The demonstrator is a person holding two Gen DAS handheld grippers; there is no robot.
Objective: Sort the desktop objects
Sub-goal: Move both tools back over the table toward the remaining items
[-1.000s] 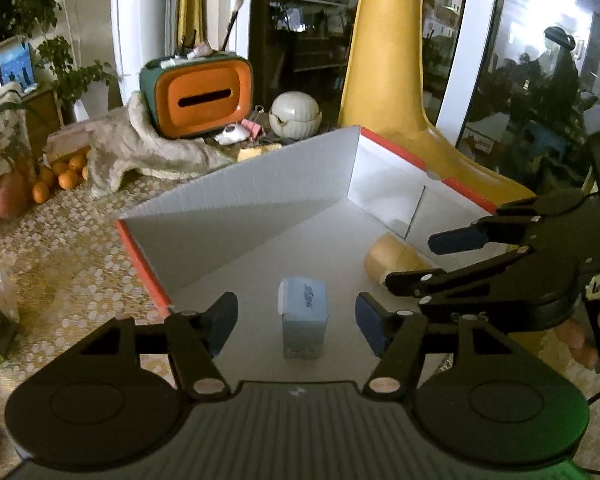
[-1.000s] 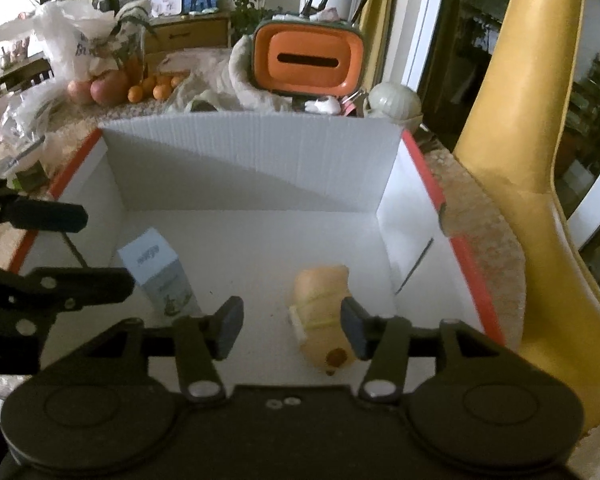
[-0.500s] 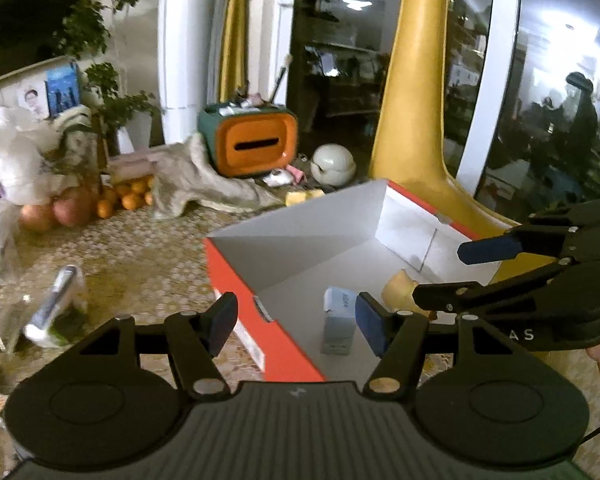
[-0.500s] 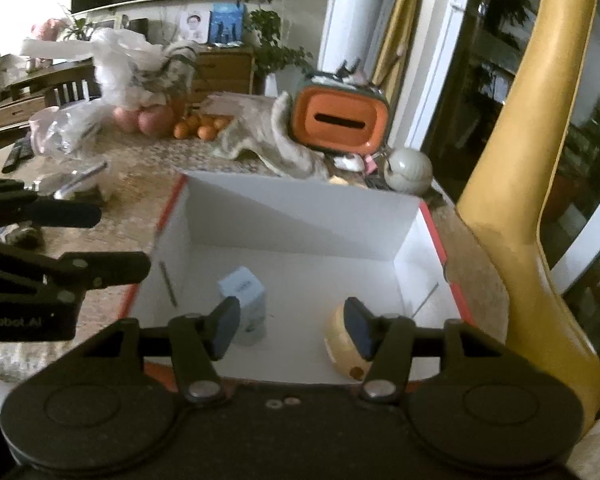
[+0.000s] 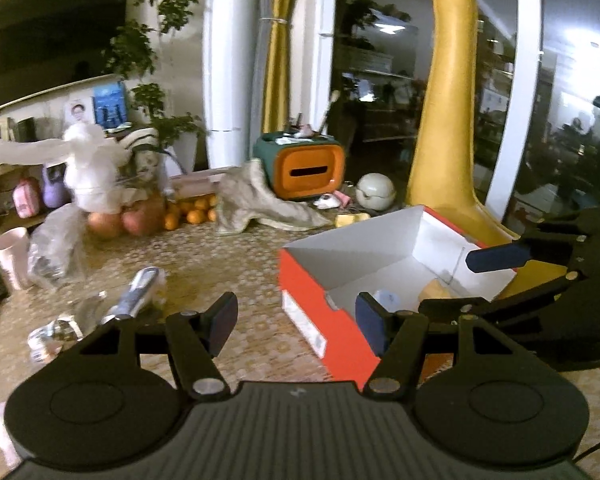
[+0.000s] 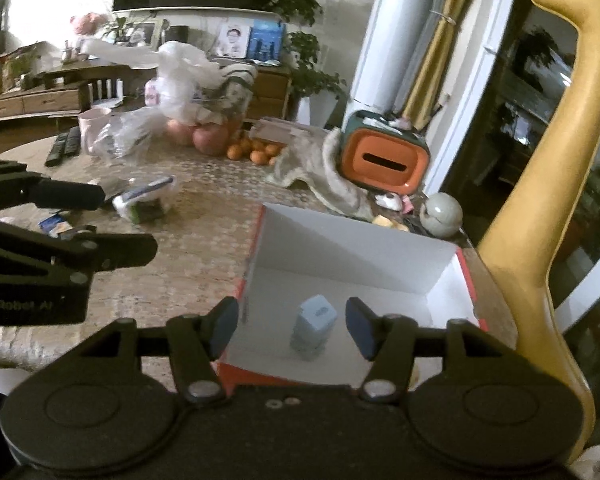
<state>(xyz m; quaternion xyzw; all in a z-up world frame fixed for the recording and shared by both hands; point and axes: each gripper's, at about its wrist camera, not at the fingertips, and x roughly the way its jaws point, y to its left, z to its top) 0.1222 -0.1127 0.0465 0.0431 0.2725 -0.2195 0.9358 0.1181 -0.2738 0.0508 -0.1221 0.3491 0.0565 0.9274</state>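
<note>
A red box with white inside stands on the patterned table. A small pale blue carton stands upright in it; in the left wrist view only its top shows beside a tan rounded object. My left gripper is open and empty, above the table just left of the box. My right gripper is open and empty, above the box's near edge. The right gripper also shows in the left wrist view, the left one in the right wrist view.
Loose items lie on the table left of the box: a silver-blue packet and plastic bags. An orange tissue holder, a cloth, fruit and a yellow giraffe figure stand behind.
Both grippers have pulled back and up out of the box and away from it; the left one has swung left over the table. The carton and tan object stay in the box.
</note>
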